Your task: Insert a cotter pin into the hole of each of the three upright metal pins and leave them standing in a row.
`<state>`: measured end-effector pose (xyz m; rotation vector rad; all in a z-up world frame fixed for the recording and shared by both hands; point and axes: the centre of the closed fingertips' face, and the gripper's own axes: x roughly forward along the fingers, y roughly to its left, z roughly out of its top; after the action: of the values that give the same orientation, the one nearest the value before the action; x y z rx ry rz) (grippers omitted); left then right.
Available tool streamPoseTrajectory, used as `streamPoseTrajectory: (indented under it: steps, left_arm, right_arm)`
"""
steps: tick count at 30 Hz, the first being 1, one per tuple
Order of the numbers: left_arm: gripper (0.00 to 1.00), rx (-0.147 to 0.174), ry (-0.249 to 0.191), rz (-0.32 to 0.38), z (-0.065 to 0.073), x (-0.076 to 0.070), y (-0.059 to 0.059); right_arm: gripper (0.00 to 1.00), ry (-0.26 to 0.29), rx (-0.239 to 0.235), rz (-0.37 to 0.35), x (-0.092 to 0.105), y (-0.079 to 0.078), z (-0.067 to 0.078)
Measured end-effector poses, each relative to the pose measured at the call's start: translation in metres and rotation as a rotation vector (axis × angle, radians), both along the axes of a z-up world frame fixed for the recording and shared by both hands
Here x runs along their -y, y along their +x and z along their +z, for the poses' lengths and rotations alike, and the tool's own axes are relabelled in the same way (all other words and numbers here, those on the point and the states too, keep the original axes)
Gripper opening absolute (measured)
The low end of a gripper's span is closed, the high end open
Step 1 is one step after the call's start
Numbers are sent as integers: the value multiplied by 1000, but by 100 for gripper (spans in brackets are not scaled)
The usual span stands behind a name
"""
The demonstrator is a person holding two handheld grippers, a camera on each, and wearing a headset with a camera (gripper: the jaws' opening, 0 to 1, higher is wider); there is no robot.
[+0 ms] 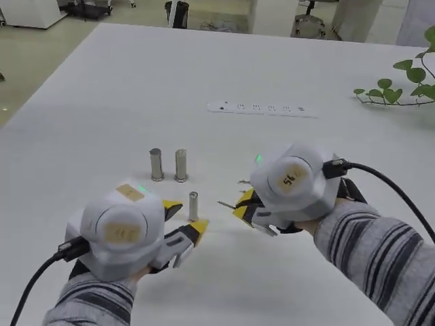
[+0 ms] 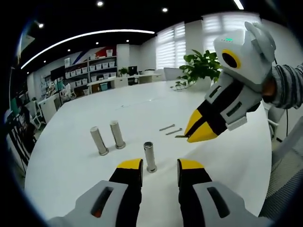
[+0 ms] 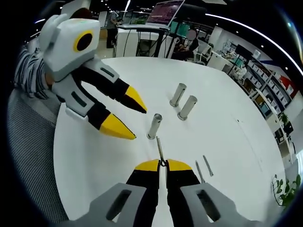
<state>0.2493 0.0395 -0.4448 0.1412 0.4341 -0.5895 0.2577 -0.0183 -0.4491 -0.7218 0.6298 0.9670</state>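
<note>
Three upright metal pins stand on the white table: two side by side point(image 1: 157, 165) point(image 1: 181, 165) and a third point(image 1: 194, 206) nearer me. My left gripper point(image 1: 185, 217) is open, its yellow-tipped jaws on either side of the near pin point(image 2: 149, 156) without touching it. My right gripper point(image 1: 239, 206) is shut on a cotter pin point(image 3: 160, 149), whose tip points toward the near pin point(image 3: 154, 125) from a short distance. Two more cotter pins point(image 2: 170, 129) lie loose on the table beyond the right gripper point(image 2: 188, 135).
A white power strip point(image 1: 262, 108) lies further back on the table. A green plant point(image 1: 402, 85) reaches in at the right edge. Cables trail from both grippers toward me. Office shelves and desks stand in the background.
</note>
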Motion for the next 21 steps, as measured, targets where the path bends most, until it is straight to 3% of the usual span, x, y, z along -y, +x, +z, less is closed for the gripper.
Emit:
streamPoseTrajectory:
  steps: [9,21]
  left_arm:
    - [22,-3,11,35,-9,-2,19]
    - [12,-34,-5,40,-24,5,29]
  right_arm:
    - [0,-7,-19,-16,-10,10,-8]
    - [0,-11,-27,-7,-20,13,-13]
